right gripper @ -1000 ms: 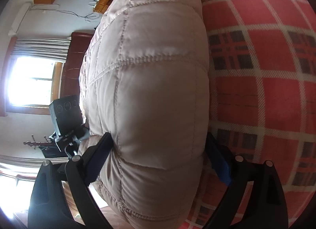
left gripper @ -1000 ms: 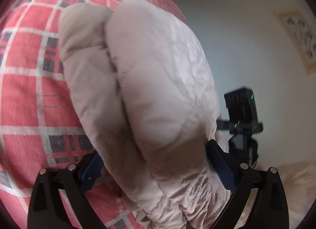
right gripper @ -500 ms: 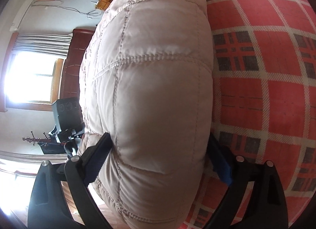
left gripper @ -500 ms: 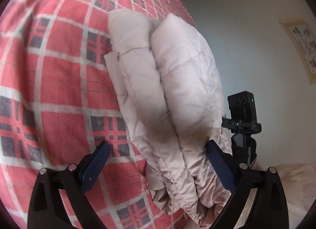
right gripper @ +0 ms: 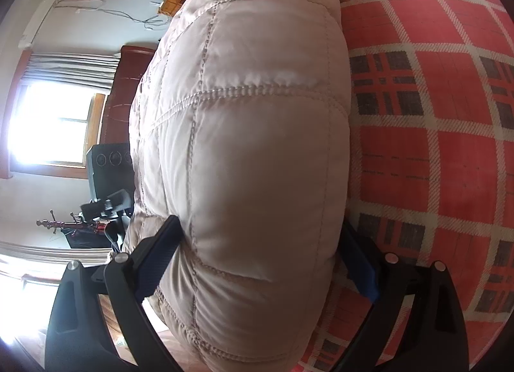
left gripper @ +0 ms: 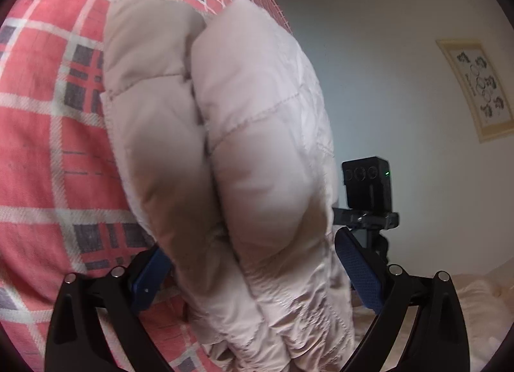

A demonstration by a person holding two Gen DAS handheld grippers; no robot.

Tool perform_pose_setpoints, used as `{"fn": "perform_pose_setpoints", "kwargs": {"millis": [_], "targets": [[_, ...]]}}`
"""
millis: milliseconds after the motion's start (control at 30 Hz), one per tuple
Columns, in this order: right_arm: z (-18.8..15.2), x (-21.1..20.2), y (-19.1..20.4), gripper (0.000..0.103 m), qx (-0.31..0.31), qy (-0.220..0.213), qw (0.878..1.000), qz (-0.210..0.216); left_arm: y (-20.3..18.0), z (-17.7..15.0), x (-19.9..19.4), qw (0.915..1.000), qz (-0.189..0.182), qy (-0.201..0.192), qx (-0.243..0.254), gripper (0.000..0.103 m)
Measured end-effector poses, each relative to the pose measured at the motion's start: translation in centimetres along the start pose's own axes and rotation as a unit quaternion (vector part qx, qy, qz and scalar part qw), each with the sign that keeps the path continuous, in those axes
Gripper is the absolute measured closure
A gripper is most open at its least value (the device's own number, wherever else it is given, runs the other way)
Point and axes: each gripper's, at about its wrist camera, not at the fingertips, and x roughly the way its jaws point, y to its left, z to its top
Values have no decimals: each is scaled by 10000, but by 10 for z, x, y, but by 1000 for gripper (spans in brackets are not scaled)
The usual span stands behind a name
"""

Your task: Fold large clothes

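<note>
Closer again — quilted jacket (left gripper: 244,153) between left gripper (left gripper: 253,279) fingers

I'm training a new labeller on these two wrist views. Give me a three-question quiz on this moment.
1. True or false: the left gripper has the padded jacket between its fingers.
2. What pattern covers the bedspread? A) red plaid B) blue stripes C) plain white
3. Fill in: the right gripper clamps a ____ panel of the jacket.

Key: 1 true; 2 A; 3 quilted
</note>
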Motion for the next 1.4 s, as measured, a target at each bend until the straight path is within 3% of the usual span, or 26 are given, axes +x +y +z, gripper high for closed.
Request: {"fn": "perform_pose_setpoints", "kwargs": {"millis": [67,233,333,400,533,667,900,1067,1133,1300,1400], "targets": [[1,4,-1,7,-5,39,9999,105,-7,1,10,9999,-119,56,55,6],[0,9,-2,9,-66,26,9997,225,-9,3,18,10000,-16,70,38,7],[-3,4,1,23,-189,-58,9995,255,-7,1,13,9998,212,-15,57,27],[-4,-2,2,34,-212,-122,9990,363,-6,-1,12,9999,35,-95,-54,44],[-3,-28,7,51,-320,-309,9969,653,-27,4,16,9994,-246,-249,36,51],[3,-75,5,51,-470,-599,9946,699,-64,24,30,9979,-413,-321,389,53],[36,-151,-35,51,-523,-1078,9919,425,-103,77,83,9951,-209,-399,884,53],[52,-149,-83,50,-193,-1167,9929,155,-82,97,126,9962,284,-201,794,53],[56,-133,-106,46,39,-1048,9945,-1,-63,97,138,9977,303,-125,596,53],[51,-118,-131,41,162,-1085,9938,199,-49,86,132,9982,275,-308,433,49],[54,-120,-127,27,163,-1004,9948,19,-58,79,124,9973,514,-327,401,45]]}}
